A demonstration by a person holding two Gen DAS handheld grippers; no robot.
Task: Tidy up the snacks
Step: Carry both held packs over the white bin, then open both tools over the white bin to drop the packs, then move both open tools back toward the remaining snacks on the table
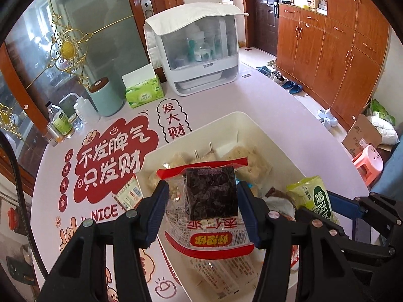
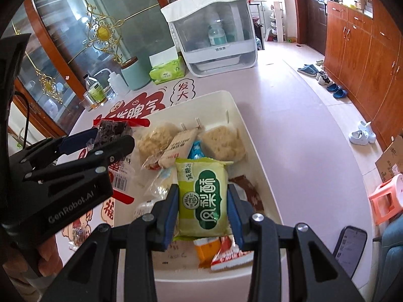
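Note:
A white bin [image 1: 252, 123] on the pink table holds several snack packs; it also shows in the right wrist view [image 2: 221, 98]. My left gripper [image 1: 202, 203] is shut on a clear red-edged bag with a dark block inside [image 1: 211, 193], held above the bin's left side; the same bag shows in the right wrist view [image 2: 113, 130]. My right gripper [image 2: 204, 206] is shut on a green pastry pack [image 2: 201, 196] above the bin's near end. That green pack appears at the right of the left wrist view [image 1: 312, 198].
At the table's back stand a white covered appliance [image 1: 199, 52], a green tissue pack [image 1: 143, 93], a mint canister [image 1: 103, 98] and bottles [image 1: 60, 123]. A phone [image 2: 350, 246] lies at the right. Wooden cabinets [image 1: 335, 45], shoes and a pink stool [image 1: 367, 163] are on the floor side.

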